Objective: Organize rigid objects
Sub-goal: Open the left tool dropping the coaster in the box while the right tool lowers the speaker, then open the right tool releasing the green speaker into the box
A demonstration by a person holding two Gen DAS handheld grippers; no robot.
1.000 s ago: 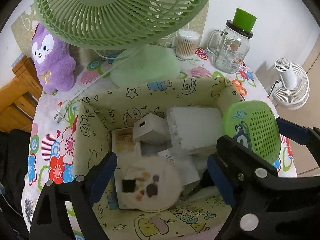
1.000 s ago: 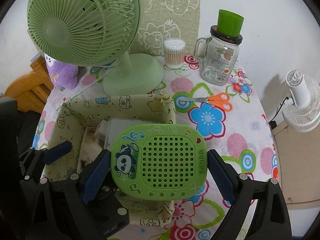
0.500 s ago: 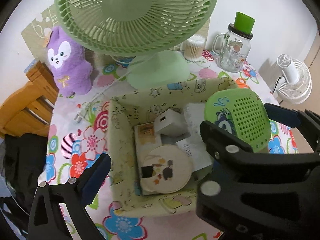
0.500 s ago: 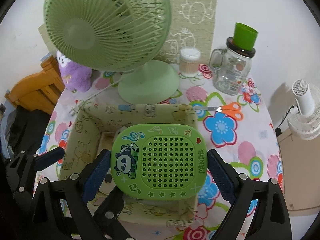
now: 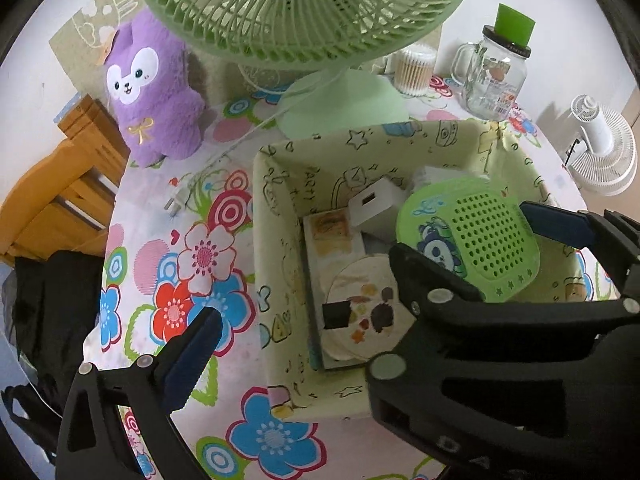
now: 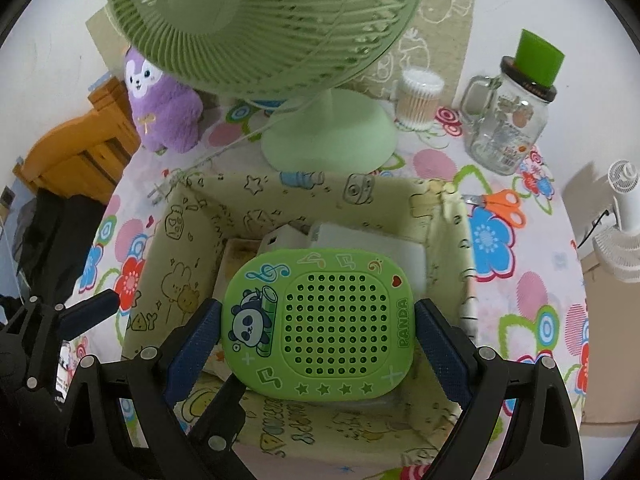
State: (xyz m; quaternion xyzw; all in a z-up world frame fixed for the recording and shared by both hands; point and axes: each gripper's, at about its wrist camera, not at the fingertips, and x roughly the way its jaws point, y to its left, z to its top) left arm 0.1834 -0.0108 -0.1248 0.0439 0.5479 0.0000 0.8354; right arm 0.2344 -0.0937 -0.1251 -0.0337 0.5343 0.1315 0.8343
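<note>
So the green panda speaker (image 6: 318,324) was gripped by the right tongs (image 6: 318,330), pads pressed on its two short sides, so its long axis was stretched straight across from one pad to the other. It was held flat-ish, face up, and hung right over the fabric bin (image 6: 280,196), above the half of the bin nearer the tongs. Nothing was touched underneath as far as could be told.

Below it, the bin's floor was already taken up by a white charger block (image 5: 374,204), a round patterned disc (image 5: 370,312) and a white box (image 6: 372,246) toward the far wall. So the drop was basically straight down, and the free room was probably toward the near-right corner of the bin.

The left tongs (image 5: 304,322) were spread wide with nothing in them; one finger (image 5: 192,356) was parked over the bench outside the bin's left wall, the other was hidden behind the right tongs in that view. The right hand was clearly the nearer one for the placing. The orange scissors (image 6: 502,204) were left on the bench just past the bin's far-right corner.
</note>
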